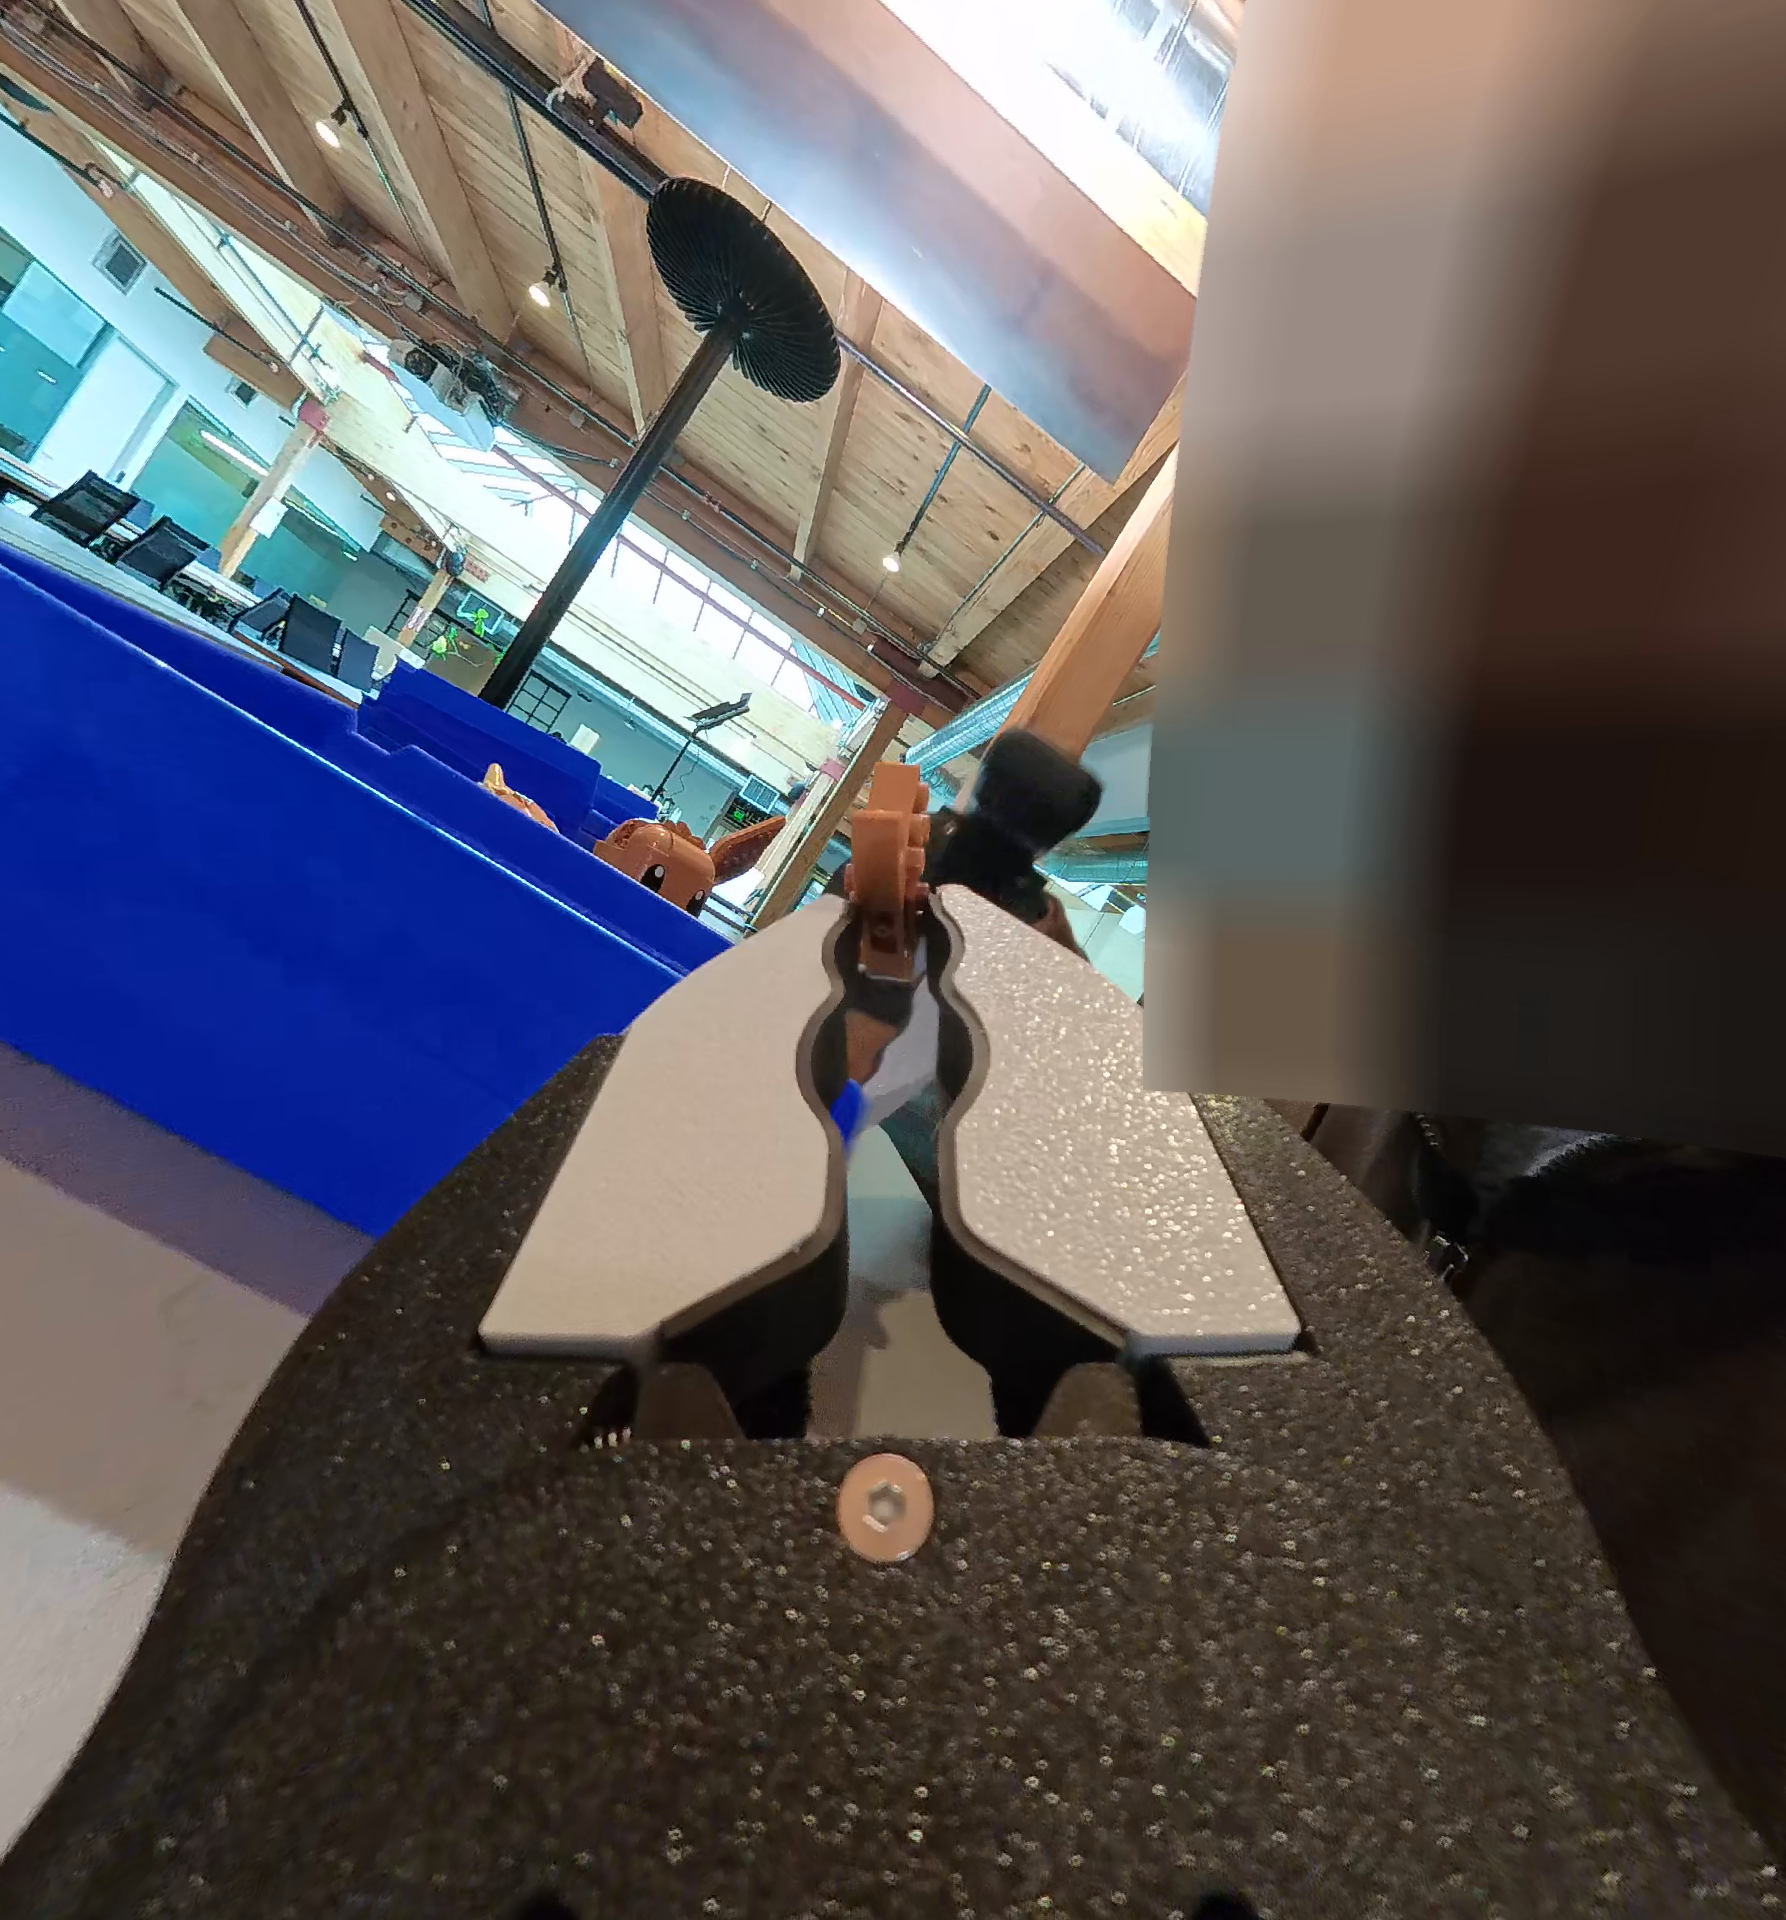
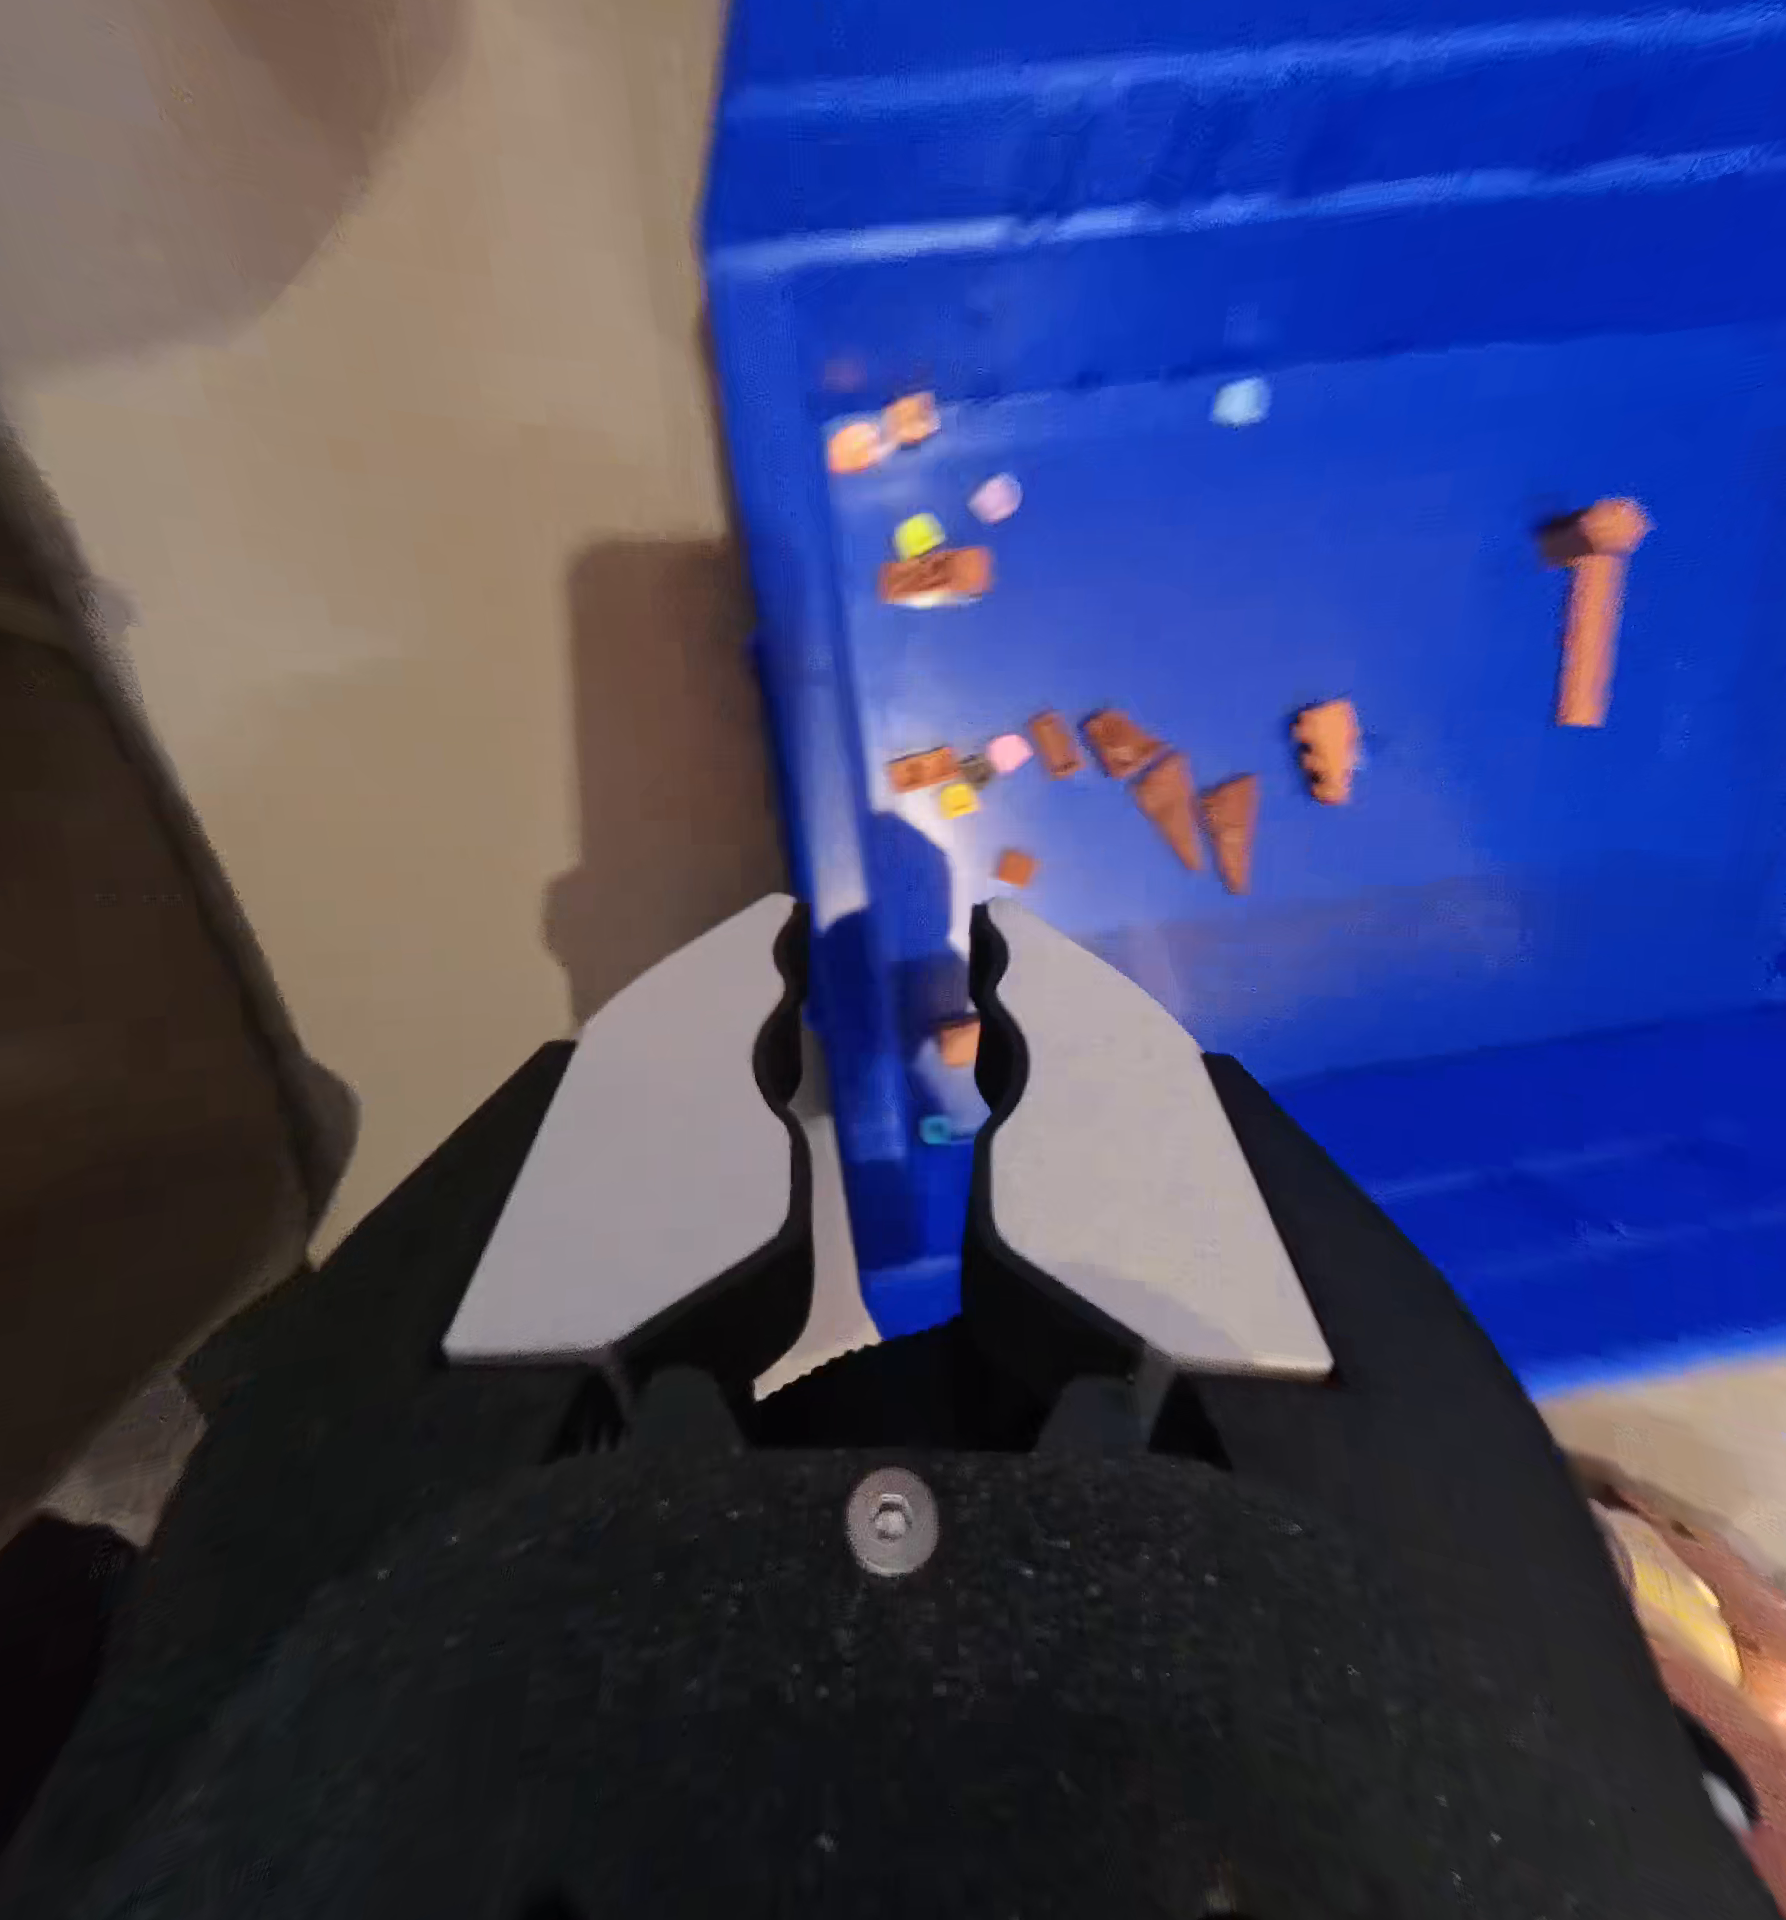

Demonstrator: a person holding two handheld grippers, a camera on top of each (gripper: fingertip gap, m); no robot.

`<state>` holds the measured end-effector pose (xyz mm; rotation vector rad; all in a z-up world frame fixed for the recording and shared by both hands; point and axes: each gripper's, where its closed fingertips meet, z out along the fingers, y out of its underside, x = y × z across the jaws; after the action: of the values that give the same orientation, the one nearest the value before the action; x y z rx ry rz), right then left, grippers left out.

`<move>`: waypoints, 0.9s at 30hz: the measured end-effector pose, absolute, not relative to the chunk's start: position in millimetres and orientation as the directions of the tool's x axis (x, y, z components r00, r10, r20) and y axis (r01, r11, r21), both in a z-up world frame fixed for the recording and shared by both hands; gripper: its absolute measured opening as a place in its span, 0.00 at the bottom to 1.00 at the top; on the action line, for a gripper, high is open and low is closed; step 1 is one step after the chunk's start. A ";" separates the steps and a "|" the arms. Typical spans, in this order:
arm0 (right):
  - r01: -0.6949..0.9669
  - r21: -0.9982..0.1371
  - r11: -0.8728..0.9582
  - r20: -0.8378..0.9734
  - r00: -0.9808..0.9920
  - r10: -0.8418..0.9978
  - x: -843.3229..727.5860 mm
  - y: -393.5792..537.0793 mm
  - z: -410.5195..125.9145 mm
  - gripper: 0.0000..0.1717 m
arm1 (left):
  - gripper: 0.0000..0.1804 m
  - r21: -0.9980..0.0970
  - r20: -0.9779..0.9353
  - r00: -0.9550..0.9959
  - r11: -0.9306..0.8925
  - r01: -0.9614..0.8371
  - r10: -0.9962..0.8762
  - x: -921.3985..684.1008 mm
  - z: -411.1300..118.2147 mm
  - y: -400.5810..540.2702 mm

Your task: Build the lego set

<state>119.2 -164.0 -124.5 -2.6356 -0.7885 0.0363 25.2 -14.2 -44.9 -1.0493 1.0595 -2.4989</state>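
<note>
Brown brick piece (image 1: 887, 862) pinched in left gripper (image 1: 889, 925), lower end hidden | right gripper (image 2: 884, 925) spread wide, bare, over blurry blue bin (image 2: 1284, 1143)

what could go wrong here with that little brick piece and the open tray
1. The left hand-held gripper pinches the orange-brown brick piece only by its lower end; most of it sticks out past the fingertips, so it could twist or slip out.
2. The right hand-held gripper is open over the blue tray's side wall and could knock it, scattering the loose small bricks.
3. The right view is blurred, which may hamper aiming.
</note>
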 end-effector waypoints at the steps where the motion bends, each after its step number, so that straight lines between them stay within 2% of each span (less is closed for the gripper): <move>1: 0.511 -0.398 -0.762 0.101 0.850 0.518 123.2 -165.8 -112.0 0.16 | 0.06 -0.702 0.526 -0.717 -0.709 -0.062 -0.458 25.1 -44.9 -14.7; 3: 0.505 -0.376 -0.777 0.154 0.861 0.485 140.9 -170.5 -98.4 0.14 | 0.06 -0.709 0.521 -0.717 -0.702 -0.062 -0.463 25.1 -45.1 -16.3; 7: 0.551 -0.189 -0.813 0.188 0.833 0.520 168.3 -180.6 -107.5 0.15 | 0.06 -0.723 0.511 -0.718 -0.689 -0.061 -0.473 24.4 -45.5 -18.9; 12: 0.682 0.057 -0.729 0.053 0.727 0.685 163.6 -185.1 -138.4 0.16 | 0.06 -0.723 0.512 -0.717 -0.688 -0.062 -0.473 23.9 -45.5 -19.0; 14: 0.729 0.121 -0.674 -0.025 0.681 0.732 156.8 -185.8 -148.6 0.16 | 0.06 -0.724 0.511 -0.717 -0.687 -0.062 -0.474 23.6 -45.5 -19.0; 19: 0.759 0.301 -0.578 -0.155 0.637 0.755 158.5 -198.8 -176.5 0.17 | 0.07 -0.736 0.502 -0.717 -0.674 -0.061 -0.484 22.9 -46.1 -20.3; 23: 0.727 0.380 -0.572 -0.165 0.662 0.731 166.8 -203.5 -187.0 0.19 | 0.06 -0.750 0.492 -0.712 -0.659 -0.054 -0.501 22.3 -46.7 -20.1; 27: 0.716 0.398 -0.574 -0.152 0.668 0.728 166.2 -203.2 -187.9 0.20 | 0.06 -0.750 0.493 -0.708 -0.659 -0.051 -0.506 22.4 -46.8 -19.1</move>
<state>166.2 -203.2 -187.9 -3.2543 -1.4934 -0.0531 22.4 -19.1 -46.8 -1.0342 1.1289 -2.4265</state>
